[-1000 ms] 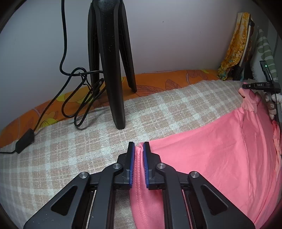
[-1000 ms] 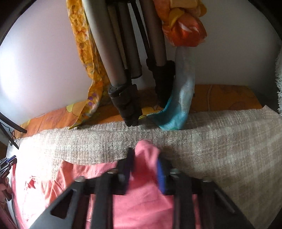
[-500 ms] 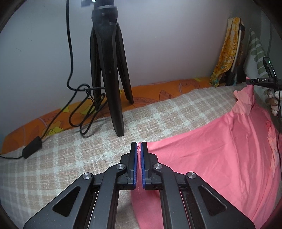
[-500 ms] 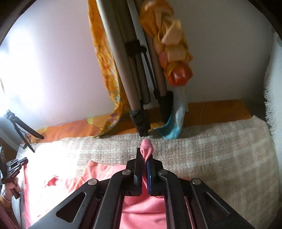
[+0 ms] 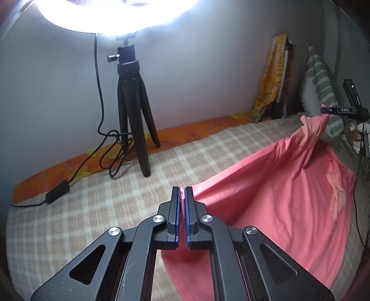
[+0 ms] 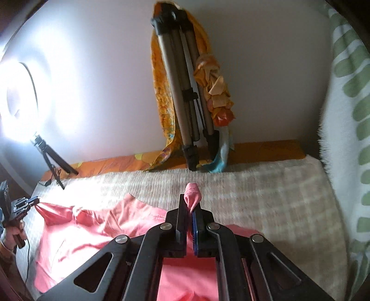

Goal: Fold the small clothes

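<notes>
A pink garment [image 5: 289,196] hangs stretched above a beige checked blanket [image 5: 92,208]. My left gripper [image 5: 182,192] is shut on one corner of it, a thin fold pinched between the blue pads. In the left wrist view the right gripper [image 5: 328,113] holds the far corner, raised at the right edge. In the right wrist view my right gripper [image 6: 190,206] is shut on a bunched pink tip of the garment [image 6: 104,231], which sticks out past the fingers. The left gripper [image 6: 34,200] shows at the far left, pinching the other corner.
A black tripod [image 5: 134,120] with a bright ring light [image 5: 115,14] and a loose cable [image 5: 108,150] stands on the bed by the wall. A silver tripod [image 6: 185,97] draped with orange cloth leans in the corner. A white and green pillow [image 6: 346,115] lies at the right.
Both grippers have risen and drawn back with the garment's corners, lifting it off the blanket. The ring light has come into view.
</notes>
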`<control>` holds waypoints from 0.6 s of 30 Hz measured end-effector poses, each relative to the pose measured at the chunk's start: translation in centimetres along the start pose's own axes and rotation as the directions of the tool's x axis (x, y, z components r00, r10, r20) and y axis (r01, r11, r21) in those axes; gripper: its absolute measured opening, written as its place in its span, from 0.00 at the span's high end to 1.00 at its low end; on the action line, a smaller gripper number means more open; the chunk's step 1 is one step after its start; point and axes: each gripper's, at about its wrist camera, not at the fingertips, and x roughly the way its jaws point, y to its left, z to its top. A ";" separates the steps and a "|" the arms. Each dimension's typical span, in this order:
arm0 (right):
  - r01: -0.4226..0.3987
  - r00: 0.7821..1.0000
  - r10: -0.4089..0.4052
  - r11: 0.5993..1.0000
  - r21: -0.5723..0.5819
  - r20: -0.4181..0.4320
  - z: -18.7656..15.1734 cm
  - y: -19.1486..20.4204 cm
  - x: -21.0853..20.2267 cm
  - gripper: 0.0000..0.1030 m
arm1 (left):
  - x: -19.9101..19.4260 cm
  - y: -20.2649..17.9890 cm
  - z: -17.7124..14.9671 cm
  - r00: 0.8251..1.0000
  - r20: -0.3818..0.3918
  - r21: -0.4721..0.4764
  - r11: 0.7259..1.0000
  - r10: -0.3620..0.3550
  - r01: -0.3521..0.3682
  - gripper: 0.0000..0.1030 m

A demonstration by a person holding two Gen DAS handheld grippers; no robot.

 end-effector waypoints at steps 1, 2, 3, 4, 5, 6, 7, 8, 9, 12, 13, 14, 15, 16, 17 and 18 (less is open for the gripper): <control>0.001 1.000 -0.001 1.000 0.004 0.007 -0.3 -0.1 -0.5 1.00 | -0.5 -0.2 -0.3 1.000 0.001 0.003 1.000 -0.002 0.002 0.98; 0.003 1.000 -0.003 1.000 0.007 0.014 -0.8 -0.3 -1.4 1.00 | -1.3 -0.7 -0.8 1.000 0.005 0.011 1.000 -0.005 0.005 0.98; 0.007 1.000 -0.007 1.000 0.008 0.022 -1.5 -0.6 -2.3 1.00 | -1.5 -1.0 -1.1 1.000 0.006 0.015 1.000 -0.006 0.006 0.98; 0.010 1.000 -0.010 1.000 0.007 0.027 -2.0 -0.6 -2.6 0.99 | -2.1 -1.4 -1.7 1.000 0.006 0.020 1.000 -0.009 0.009 0.98; 0.010 1.000 -0.010 1.000 0.003 0.027 -2.7 -0.6 -3.1 0.99 | -2.5 -1.7 -2.2 1.000 0.003 0.023 1.000 -0.016 0.016 0.98; 0.009 1.000 -0.009 1.000 -0.003 0.025 -3.6 -0.6 -3.5 1.00 | -2.6 -2.2 -2.6 1.000 -0.002 0.026 0.999 -0.020 0.020 0.98; 0.016 1.000 -0.016 1.000 -0.010 0.019 -4.5 -0.5 -3.6 1.00 | -3.1 -2.7 -3.3 1.000 -0.010 0.035 0.999 -0.025 0.025 0.98; 0.020 1.000 -0.020 1.000 -0.015 0.016 -5.5 -0.5 -3.8 1.00 | -3.2 -3.0 -3.9 1.000 -0.016 0.045 0.999 -0.025 0.026 0.98; 0.018 1.000 -0.017 1.000 -0.011 0.010 -6.5 -0.6 -4.0 1.00 | -3.4 -3.4 -4.5 0.999 -0.026 0.055 0.998 -0.027 0.029 0.98; 0.016 1.000 -0.016 1.000 0.000 -0.003 -9.2 -0.8 -4.4 1.00 | -3.7 -4.7 -6.6 0.997 -0.064 0.082 0.996 -0.036 0.042 0.98; 0.020 1.000 -0.020 1.000 0.000 -0.007 -9.9 -1.0 -4.3 0.99 | -3.8 -5.1 -7.3 0.996 -0.078 0.086 0.995 -0.039 0.045 0.98; 0.018 1.000 -0.018 1.000 0.004 -0.009 -10.6 -1.2 -4.3 0.99 | -3.7 -5.3 -7.8 0.995 -0.087 0.088 0.995 -0.039 0.047 0.98; 0.018 1.000 -0.018 1.000 0.009 -0.013 -11.3 -1.4 -4.4 0.99 | -3.6 -5.7 -8.3 0.994 -0.099 0.091 0.995 -0.038 0.047 0.98; 0.019 1.000 -0.019 1.000 0.011 -0.021 -11.9 -1.6 -4.3 0.99 | -3.5 -5.9 -9.0 0.993 -0.112 0.094 0.994 -0.040 0.051 0.98; 0.025 0.999 -0.025 1.000 0.009 -0.035 -12.4 -1.8 -4.0 0.99 | -3.4 -6.1 -9.6 0.992 -0.124 0.096 0.994 -0.038 0.050 0.98; 0.040 0.998 -0.039 0.999 0.003 -0.050 -12.9 -2.1 -3.8 0.99 | -3.6 -6.3 -10.0 0.991 -0.129 0.098 0.994 -0.037 0.050 0.98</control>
